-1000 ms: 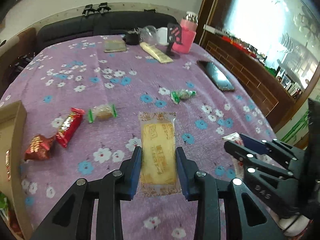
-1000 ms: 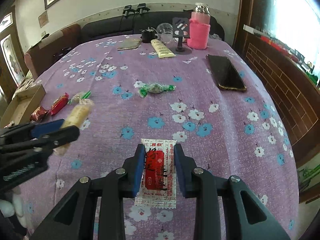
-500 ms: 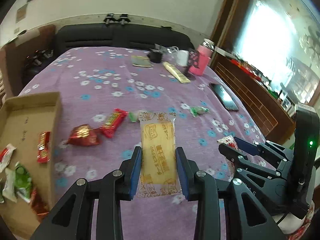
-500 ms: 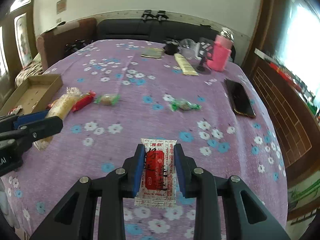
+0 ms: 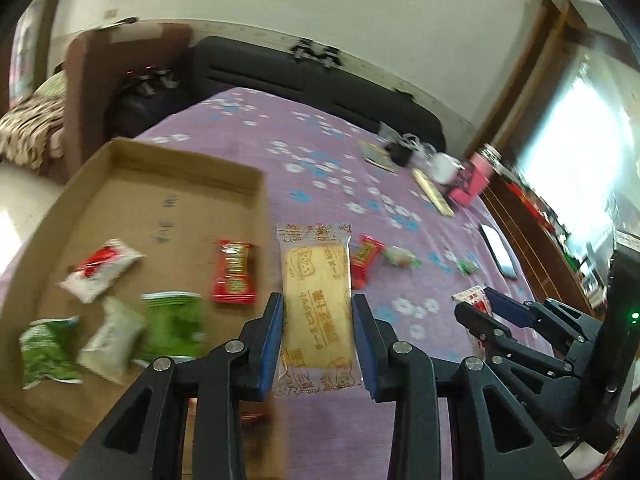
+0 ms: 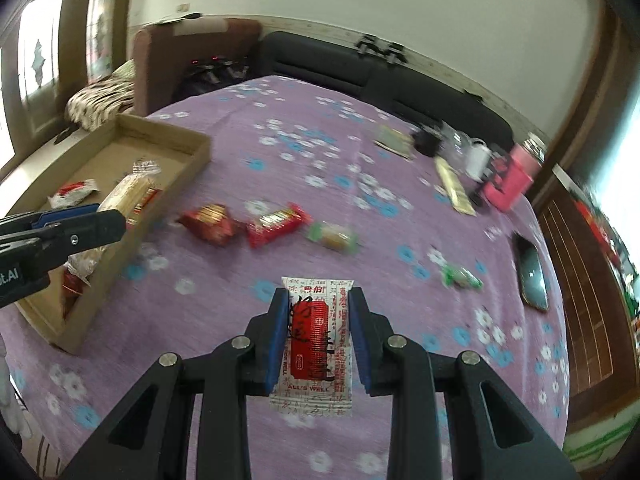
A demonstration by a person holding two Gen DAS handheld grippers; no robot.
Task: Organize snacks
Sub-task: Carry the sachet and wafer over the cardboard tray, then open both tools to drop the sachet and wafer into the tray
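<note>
My left gripper (image 5: 317, 312) is shut on a yellow biscuit packet (image 5: 316, 304), held above the near right edge of a shallow cardboard box (image 5: 132, 196). The box holds several snack packets: white-red, green, and a red one (image 5: 234, 272). My right gripper (image 6: 318, 312) is shut on a white and red sachet (image 6: 316, 340) over the purple flowered tablecloth (image 6: 280, 152). In the right wrist view the left gripper (image 6: 76, 224) with its biscuit packet (image 6: 128, 196) hangs over the box (image 6: 168, 140). Loose on the cloth lie a red foil candy (image 6: 210, 224), a red bar (image 6: 278, 224) and two green-ended candies (image 6: 334, 236).
At the far end stand a pink bottle (image 6: 512, 176), a white mug (image 6: 478, 158), a long yellow packet (image 6: 454, 190) and a dark cup (image 6: 426, 142). A phone (image 6: 530, 276) lies near the right edge. A dark sofa (image 6: 380, 76) and brown armchair (image 6: 180, 56) stand behind.
Both grippers have swung left across the table with their packets. The cardboard box has come fully into view, and the left gripper now hangs over its edge.
</note>
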